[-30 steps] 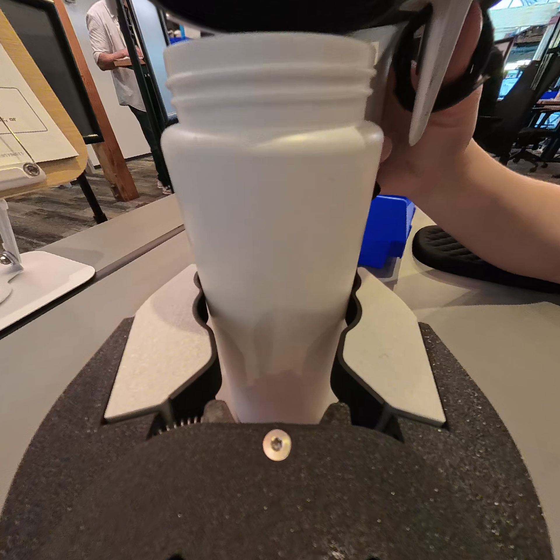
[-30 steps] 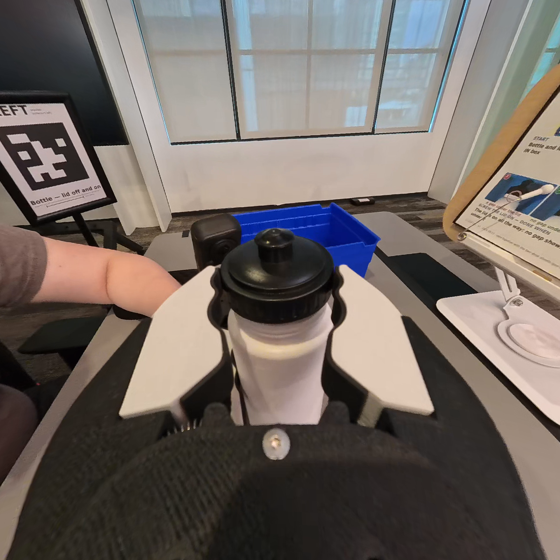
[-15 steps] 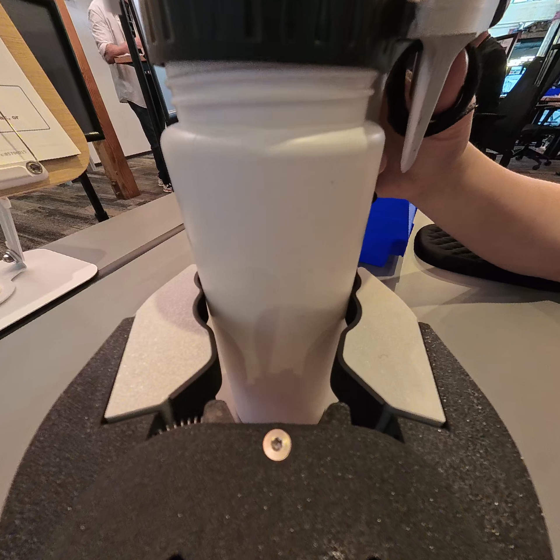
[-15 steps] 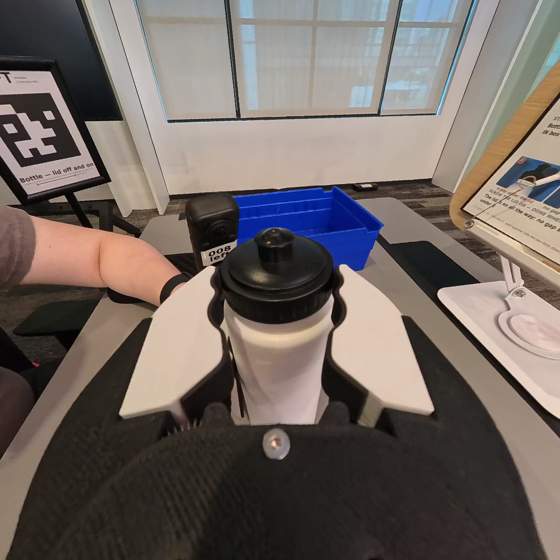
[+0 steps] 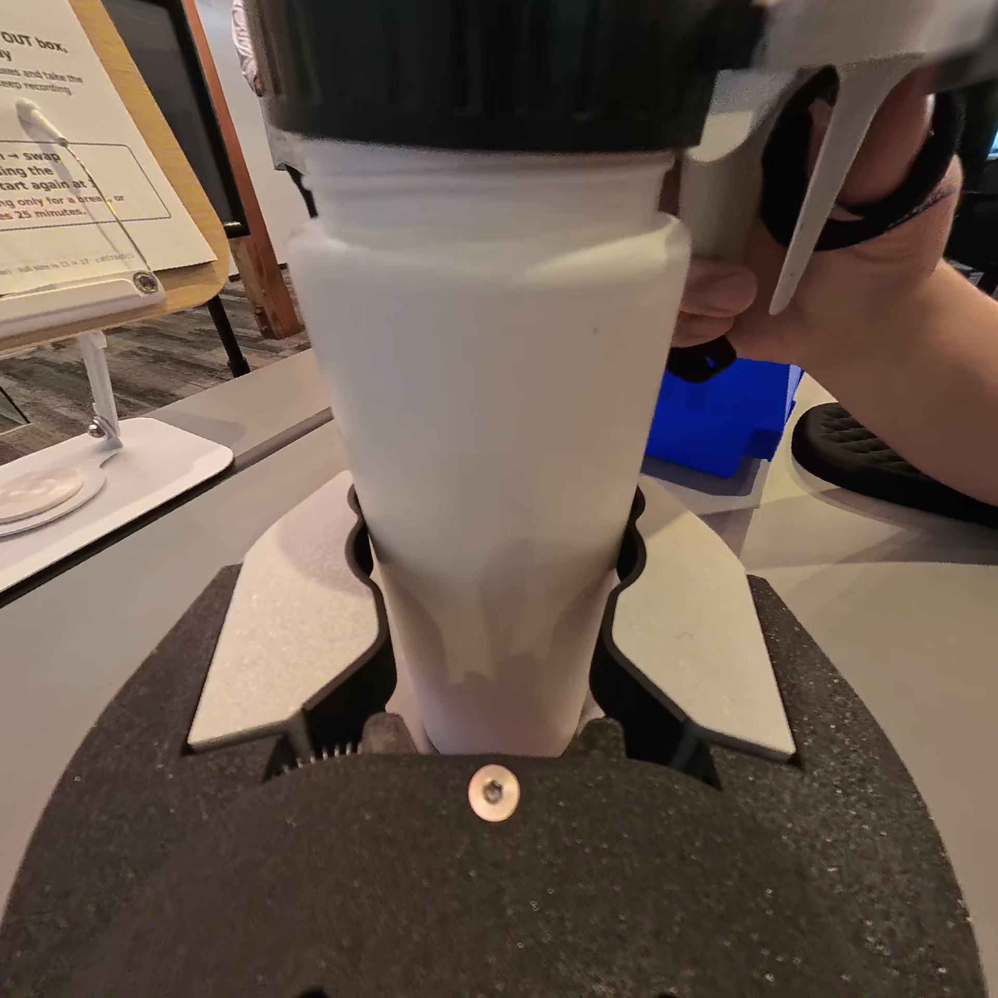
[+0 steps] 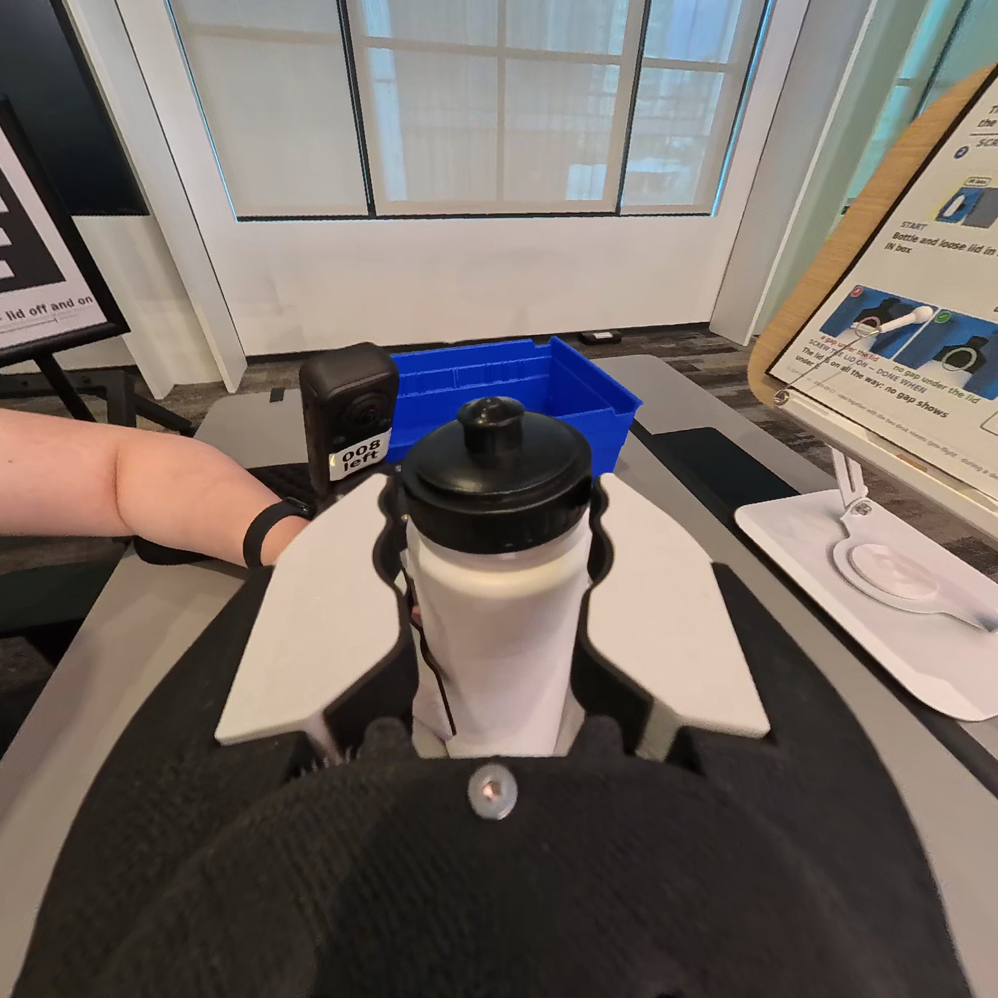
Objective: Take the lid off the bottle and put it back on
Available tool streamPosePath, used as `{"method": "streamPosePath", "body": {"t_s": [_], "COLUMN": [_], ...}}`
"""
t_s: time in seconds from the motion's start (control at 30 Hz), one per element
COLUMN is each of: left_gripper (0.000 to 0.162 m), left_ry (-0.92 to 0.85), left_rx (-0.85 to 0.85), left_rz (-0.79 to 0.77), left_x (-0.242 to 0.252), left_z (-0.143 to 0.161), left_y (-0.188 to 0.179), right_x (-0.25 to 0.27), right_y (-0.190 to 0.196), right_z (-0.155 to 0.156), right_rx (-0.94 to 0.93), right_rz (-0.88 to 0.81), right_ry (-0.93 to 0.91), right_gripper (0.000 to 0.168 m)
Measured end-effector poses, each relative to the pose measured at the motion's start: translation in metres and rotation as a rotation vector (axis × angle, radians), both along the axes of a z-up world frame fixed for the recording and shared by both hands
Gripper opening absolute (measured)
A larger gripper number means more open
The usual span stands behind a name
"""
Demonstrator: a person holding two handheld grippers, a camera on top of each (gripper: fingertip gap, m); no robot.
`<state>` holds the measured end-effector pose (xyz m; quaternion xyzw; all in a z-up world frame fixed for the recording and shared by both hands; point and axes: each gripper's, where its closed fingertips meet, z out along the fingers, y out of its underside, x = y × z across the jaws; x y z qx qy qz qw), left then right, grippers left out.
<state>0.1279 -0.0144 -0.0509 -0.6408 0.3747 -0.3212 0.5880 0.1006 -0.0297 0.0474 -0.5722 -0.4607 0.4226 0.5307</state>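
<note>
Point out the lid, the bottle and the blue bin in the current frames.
lid (image 6: 497, 486): right wrist view, on the black dome just below the spout.
bottle (image 5: 486, 378): left wrist view, on the white body below the shoulder.
blue bin (image 6: 486, 389): right wrist view, on the inner back wall.

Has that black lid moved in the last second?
Yes. In the left wrist view the black lid has come down over the white bottle neck, covering threads that were bare.
</note>
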Motion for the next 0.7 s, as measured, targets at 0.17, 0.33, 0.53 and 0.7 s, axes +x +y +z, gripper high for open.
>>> {"method": "streamPosePath", "body": {"t_s": [0.17,0.33,0.53,0.7], "left_gripper": [0.091,0.091,0.091,0.09], "left_ry": [0.002,0.001,0.0,0.001], "left_rx": [0.0,-0.003,-0.006,-0.011], "left_rz": [-0.004,-0.011,-0.01,0.01], "left_x": [0.0,0.0,0.0,-0.004], "left_z": [0.0,0.0,0.0,0.0], "left_y": [0.0,0.0,0.0,0.004], "right_x": [0.003,0.014,0.012,0.01], "right_y": [-0.002,-0.002,-0.002,-0.004], "right_z": [0.005,0.015,0.01,0.004], "right_rx": [0.007,0.07,0.031,0.019], "right_rz": [0.021,0.011,0.042,0.057], "right_ry": [0.017,0.029,0.019,-0.015], "right_gripper": [0.067,0.068,0.069,0.068]}}
